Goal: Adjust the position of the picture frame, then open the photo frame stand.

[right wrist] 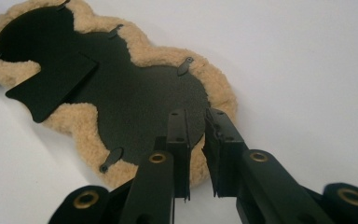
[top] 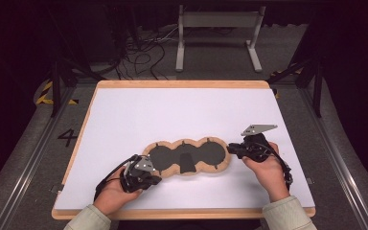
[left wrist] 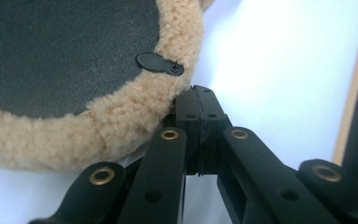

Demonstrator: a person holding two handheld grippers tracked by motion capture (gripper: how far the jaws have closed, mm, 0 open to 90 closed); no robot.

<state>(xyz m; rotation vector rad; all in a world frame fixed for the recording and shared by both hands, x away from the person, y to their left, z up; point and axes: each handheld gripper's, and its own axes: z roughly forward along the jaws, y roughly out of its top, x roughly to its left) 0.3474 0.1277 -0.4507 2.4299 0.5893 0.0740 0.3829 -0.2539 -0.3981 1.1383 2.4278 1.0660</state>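
Observation:
A three-lobed black pad with a tan fleece rim lies flat on the white table near the front. A black flap sits across its middle, and small black tabs are screwed around the rim. My left gripper is at the pad's left end. In the left gripper view its jaws are pressed together, tips against the outside of the fleece, with nothing seen between them. My right gripper is at the pad's right end. It stands slightly open over the fleece edge.
The white table top has a wooden edge all round. Beyond the far edge are a grey metal stand and loose cables on the floor. Black frame legs stand at both sides.

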